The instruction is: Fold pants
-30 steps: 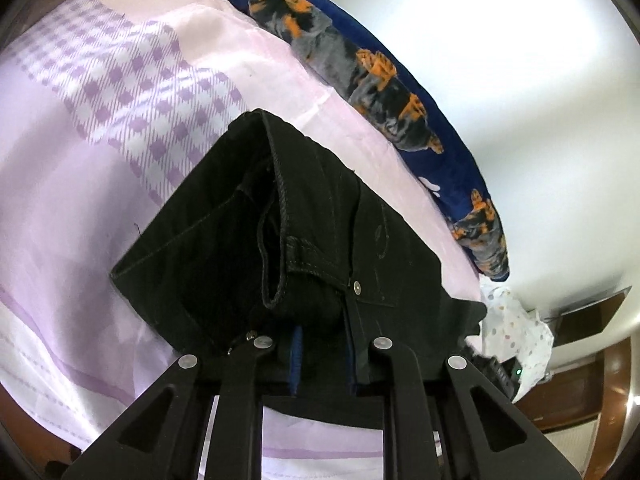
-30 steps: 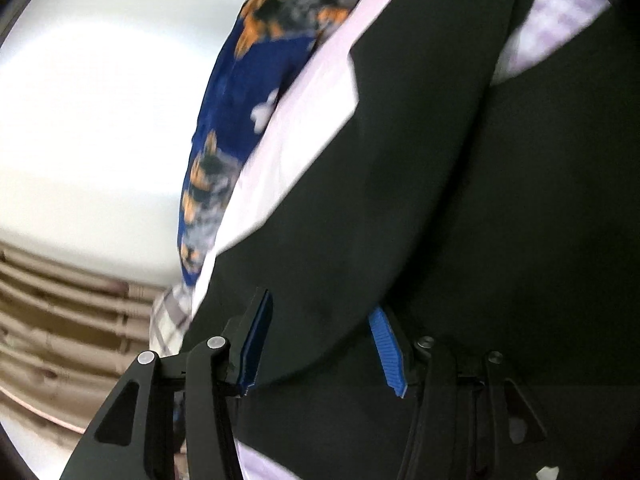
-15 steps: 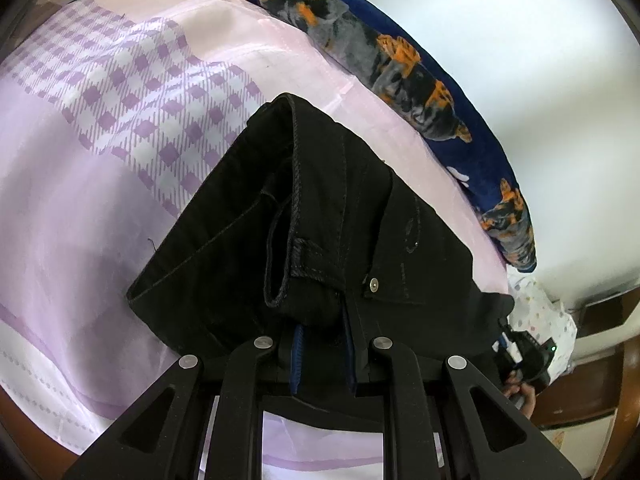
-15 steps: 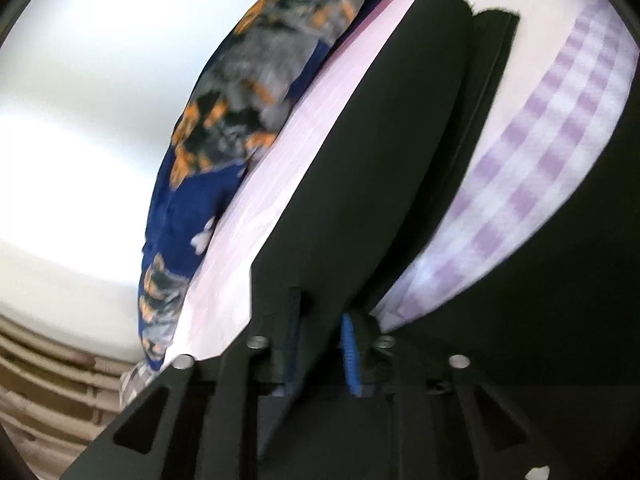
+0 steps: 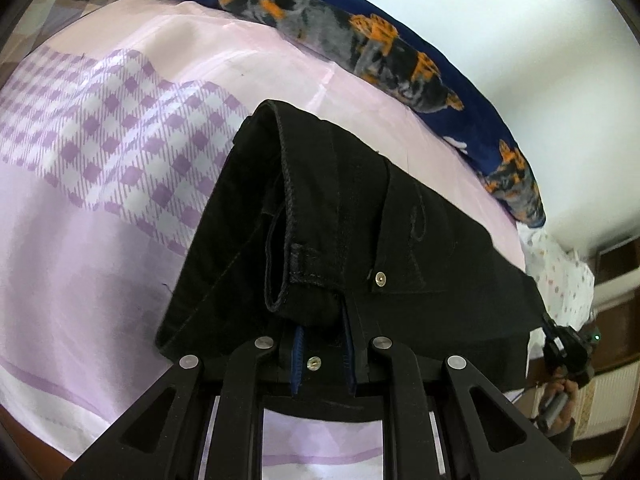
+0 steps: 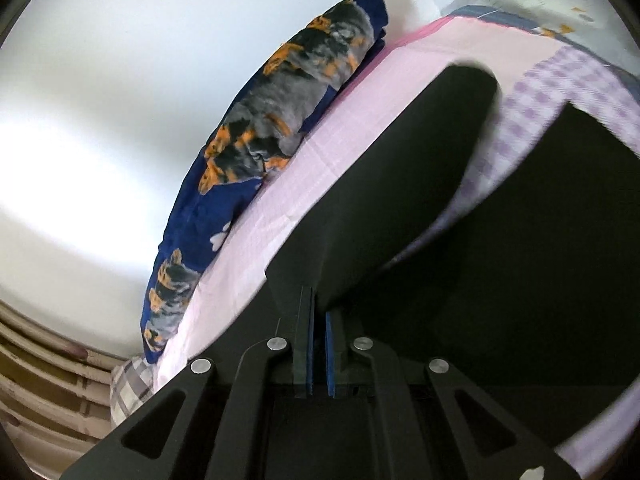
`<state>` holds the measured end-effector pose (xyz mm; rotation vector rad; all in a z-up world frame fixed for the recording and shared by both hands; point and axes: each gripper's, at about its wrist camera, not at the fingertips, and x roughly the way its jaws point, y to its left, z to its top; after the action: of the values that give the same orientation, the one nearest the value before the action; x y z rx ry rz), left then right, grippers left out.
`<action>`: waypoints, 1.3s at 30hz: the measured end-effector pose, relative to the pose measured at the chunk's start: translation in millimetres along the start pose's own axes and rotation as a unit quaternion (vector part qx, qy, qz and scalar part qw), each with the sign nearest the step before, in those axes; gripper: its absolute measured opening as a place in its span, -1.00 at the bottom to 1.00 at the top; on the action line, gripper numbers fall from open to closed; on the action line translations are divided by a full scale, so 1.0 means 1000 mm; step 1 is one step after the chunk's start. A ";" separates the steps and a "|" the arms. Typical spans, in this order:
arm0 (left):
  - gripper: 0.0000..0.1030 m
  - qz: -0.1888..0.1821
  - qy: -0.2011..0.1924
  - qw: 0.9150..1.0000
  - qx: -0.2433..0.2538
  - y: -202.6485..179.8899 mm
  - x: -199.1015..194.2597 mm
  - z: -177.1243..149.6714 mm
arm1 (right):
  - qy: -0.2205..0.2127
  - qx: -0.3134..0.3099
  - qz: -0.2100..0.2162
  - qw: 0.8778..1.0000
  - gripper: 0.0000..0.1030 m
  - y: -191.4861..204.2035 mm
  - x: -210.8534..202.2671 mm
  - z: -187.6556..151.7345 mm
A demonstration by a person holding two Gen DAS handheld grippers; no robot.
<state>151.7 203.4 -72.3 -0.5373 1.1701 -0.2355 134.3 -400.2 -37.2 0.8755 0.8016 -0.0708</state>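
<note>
I have the black pants (image 5: 344, 216) pinched at both ends and raised off the bed (image 5: 120, 216), so the cloth hangs taut between my hands rather than bunching on the purple checked sheet. My left tongs (image 5: 322, 354) are nearly closed on the waistband end, just under the belt loop and rivet, with thick denim filling the narrow gap between the blue pads; gripping there keeps the doubled layers aligned. My right tongs (image 6: 318, 354) have just been closing and now sit clamped on the far end, a thin edge of black fabric squeezed between pads that almost meet. In the left view that right tool shows at the pants' far corner, held by a hand. A blue patterned blanket (image 5: 380, 52) lies along the wall, well clear. I judge this grip sets up carrying one end over the other.
</note>
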 end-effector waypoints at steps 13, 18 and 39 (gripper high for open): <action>-0.68 0.033 0.050 0.996 0.068 0.011 -0.008 -0.022 | 0.041 -0.019 -0.059 0.997 -0.92 -0.030 -0.040 -0.070; -0.60 0.094 0.037 0.986 0.134 -0.004 -0.003 -0.037 | 0.080 0.009 -0.080 0.993 -0.92 -0.055 -0.019 -0.082; -0.21 0.115 -0.042 0.920 0.372 -0.139 -0.025 -0.102 | 0.061 0.083 -0.015 0.995 -0.72 -0.101 -0.020 -0.068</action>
<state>61.8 67.6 -9.3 0.2585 0.9561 -0.4217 41.9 -423.5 -116.6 1.0330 0.9336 -0.1130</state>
